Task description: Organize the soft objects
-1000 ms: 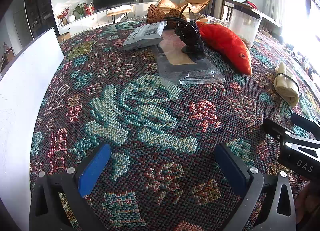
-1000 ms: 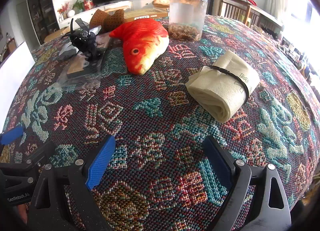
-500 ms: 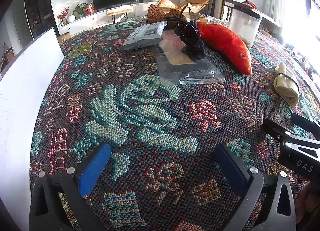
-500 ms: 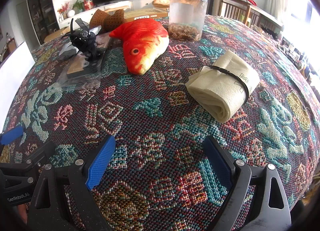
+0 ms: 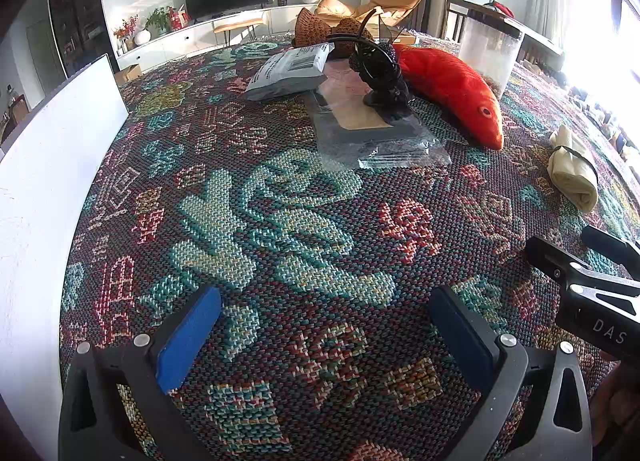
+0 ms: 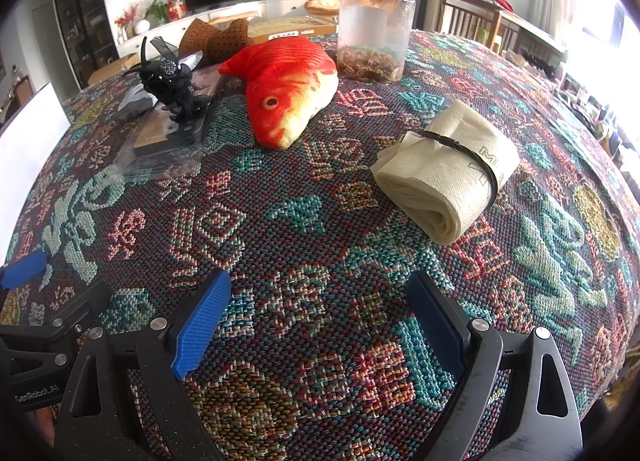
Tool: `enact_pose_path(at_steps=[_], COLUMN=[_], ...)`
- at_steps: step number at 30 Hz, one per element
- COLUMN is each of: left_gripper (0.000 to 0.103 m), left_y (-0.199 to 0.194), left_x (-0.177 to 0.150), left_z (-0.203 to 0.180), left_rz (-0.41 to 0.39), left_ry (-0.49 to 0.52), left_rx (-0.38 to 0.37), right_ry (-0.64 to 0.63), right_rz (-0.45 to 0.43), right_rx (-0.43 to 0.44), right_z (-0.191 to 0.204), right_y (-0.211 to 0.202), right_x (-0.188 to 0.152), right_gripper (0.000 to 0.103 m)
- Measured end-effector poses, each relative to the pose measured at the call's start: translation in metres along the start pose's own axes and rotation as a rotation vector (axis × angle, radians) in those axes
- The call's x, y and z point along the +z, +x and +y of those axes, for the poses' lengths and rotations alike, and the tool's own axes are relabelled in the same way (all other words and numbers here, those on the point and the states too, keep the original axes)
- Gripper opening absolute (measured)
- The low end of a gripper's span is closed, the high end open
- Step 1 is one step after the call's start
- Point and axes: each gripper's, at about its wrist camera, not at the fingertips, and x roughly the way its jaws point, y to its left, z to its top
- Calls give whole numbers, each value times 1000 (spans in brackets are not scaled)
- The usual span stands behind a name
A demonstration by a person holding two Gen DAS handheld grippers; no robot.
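The orange plush fish (image 6: 292, 89) is lying on the patterned tablecloth (image 6: 320, 229), just beside a clear jar (image 6: 374, 29) and a black bow (image 6: 168, 77). A rolled cream cloth (image 6: 444, 177) is sitting nearer. The right gripper (image 6: 320, 313) and left gripper (image 5: 324, 325) are hovering spread wide, gripping nothing.

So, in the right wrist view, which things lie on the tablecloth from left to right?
Black ribbon ornament → orange plush fish → clear jar with black lid → rolled cream cloth with a black band.
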Motion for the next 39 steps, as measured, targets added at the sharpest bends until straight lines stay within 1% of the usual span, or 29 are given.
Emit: enact_pose_path(at_steps=[18,21,22,23,26,29,31,32,33,35,37,39], left_gripper=[103,103,103,103,103,103,103,103,103,103,103,103], left_y=[-1,3,4,4,-7,-14,-12,-6,4,30,51,71], left_x=[-1,4,8,13,37,77,108,125,144,175,196,209], left_z=[0,2,6,13,47,84,104,111,115,116,110,105], left_rz=[0,32,45,50,14,-44,-78,-77,-52,32,91,118], left_ry=[0,28,20,-10,-161,-329,-398,-413,-413,-389,-356,-342], left_rx=[-1,-26,-33,-39,-98,-184,-251,-273,-288,-305,-300,-303], right_ry=[0,0,0,0,1,1,1,0,1,1,1,1], right_rz=[0,0,0,0,0,0,0,0,0,0,0,0], right_rx=[0,0,0,0,0,0,0,0,0,0,1,1], right_z=[0,0,0,0,0,0,0,0,0,0,0,0], right_y=[0,0,0,0,0,0,0,0,0,0,0,0], right_x=[0,0,0,0,0,0,0,0,0,0,0,0], right_gripper=[91,91,91,91,91,91,91,91,91,91,91,91])
